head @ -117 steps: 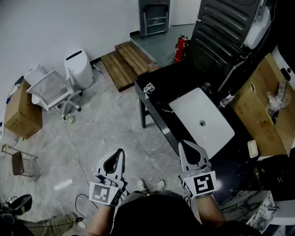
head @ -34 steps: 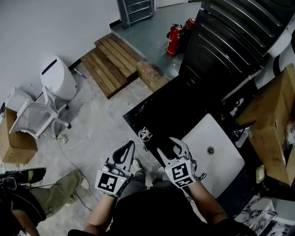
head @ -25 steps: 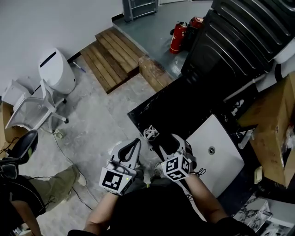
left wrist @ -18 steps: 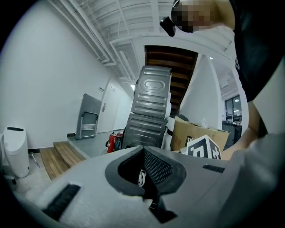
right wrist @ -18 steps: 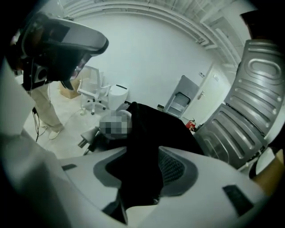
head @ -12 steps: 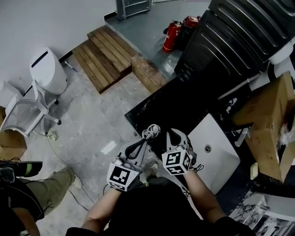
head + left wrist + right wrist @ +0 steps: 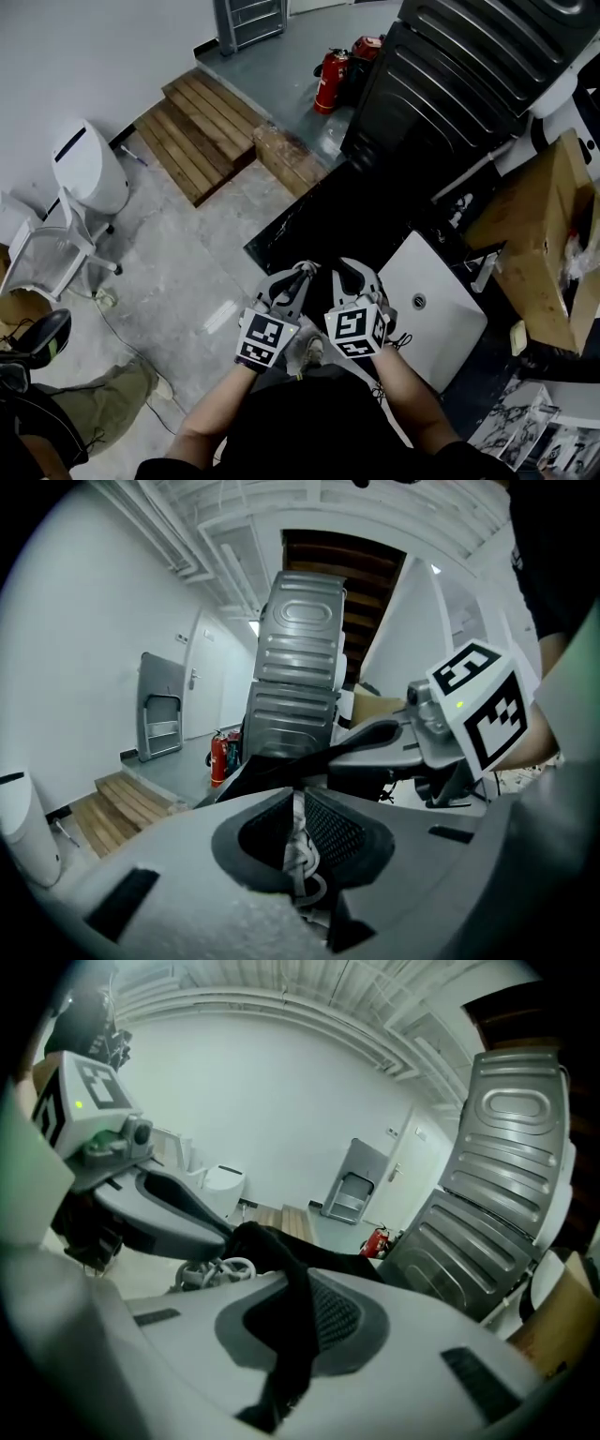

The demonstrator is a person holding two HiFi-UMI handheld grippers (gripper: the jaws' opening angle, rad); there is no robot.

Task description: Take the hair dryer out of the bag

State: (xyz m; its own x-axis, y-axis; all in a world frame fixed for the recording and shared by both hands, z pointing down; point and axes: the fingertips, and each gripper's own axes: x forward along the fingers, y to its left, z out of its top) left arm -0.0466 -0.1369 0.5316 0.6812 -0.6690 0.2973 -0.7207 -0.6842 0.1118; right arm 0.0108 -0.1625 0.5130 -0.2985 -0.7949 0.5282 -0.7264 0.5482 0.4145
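Observation:
The black fabric bag [image 7: 274, 1243] lies on a dark counter [image 7: 366, 211], and the two are hard to tell apart in the head view. Its white drawstring cord [image 7: 298, 847] runs between the jaws of my left gripper [image 7: 298, 806], which is shut on it. My right gripper [image 7: 298, 1309] is shut on a fold of the bag's black fabric. In the head view the left gripper [image 7: 300, 274] and the right gripper [image 7: 343, 272] sit side by side, almost touching, at the counter's near edge. No hair dryer shows in any view.
A white sink basin [image 7: 439, 302] is set in the counter right of my hands. A cardboard box [image 7: 539, 234] stands further right, a ribbed dark metal panel [image 7: 459, 84] behind. Fire extinguishers [image 7: 328, 70], wooden steps [image 7: 197, 127], a white bin [image 7: 86, 164] and a person's leg [image 7: 103, 398] are on the floor.
The left gripper has moved right and down with the cord until it sits beside the right gripper. The right gripper's jaws have closed on the bag's fabric and it has lifted slightly.

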